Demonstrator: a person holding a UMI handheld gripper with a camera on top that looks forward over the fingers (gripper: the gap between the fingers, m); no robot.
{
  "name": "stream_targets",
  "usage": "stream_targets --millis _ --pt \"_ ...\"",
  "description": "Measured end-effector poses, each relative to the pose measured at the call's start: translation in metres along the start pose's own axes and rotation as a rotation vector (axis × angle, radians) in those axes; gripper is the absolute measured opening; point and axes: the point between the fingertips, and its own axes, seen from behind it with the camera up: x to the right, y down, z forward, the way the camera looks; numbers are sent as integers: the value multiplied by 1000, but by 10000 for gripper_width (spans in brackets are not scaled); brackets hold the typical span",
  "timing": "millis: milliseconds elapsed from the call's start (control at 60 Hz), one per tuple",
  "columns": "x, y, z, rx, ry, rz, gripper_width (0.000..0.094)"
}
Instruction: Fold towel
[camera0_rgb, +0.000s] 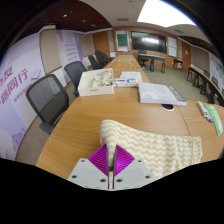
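- The gripper (110, 158) is pinching the near edge of the towel (150, 147); its two fingers are pressed close together, with the purple pads (100, 158) showing only a narrow slit where the cloth is caught.
- The hold is looking shallow, on the very edge, so the cloth could slip free if it is pulled quickly or at an angle; that is a judgement from how little fabric is sitting between the pads.
- The towel is lying on the near part of the wooden table (90, 115), just beyond the fingers and spreading from them to the right; its left corner is standing up a little above the gripper.
- Because most of the cloth is trailing off to the right, a lift could drag the whole piece across the table rather than fold it, leaving the edges out of line.
- The towel is looking cream or pale yellow, with a fine wavy, zigzag weave, soft and limp, lying in a long band with a slight curve.
- Farther along the table, papers (98, 82) and a flat white box (160, 94) are resting well apart from the towel, so they are unlikely to be in the way.
- Black chairs (47, 98) are standing along the left side of the table.
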Motion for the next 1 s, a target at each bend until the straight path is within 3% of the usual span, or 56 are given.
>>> stream_targets --millis 100,183,283,400,483,583,650,1000 --pt "-39 -50 -47 80 -155 108 39" --pt "-28 -82 -71 146 -190 174 39" --pt "10 -85 -71 158 -128 209 39" --pt "90 -39 -43 88 14 208 56" --pt "135 -6 -29 32 101 222 235" --pt "187 6 -34 32 218 202 652" --pt "200 1 -50 53 261 173 852" --pt "139 -29 -177 142 307 27 854"
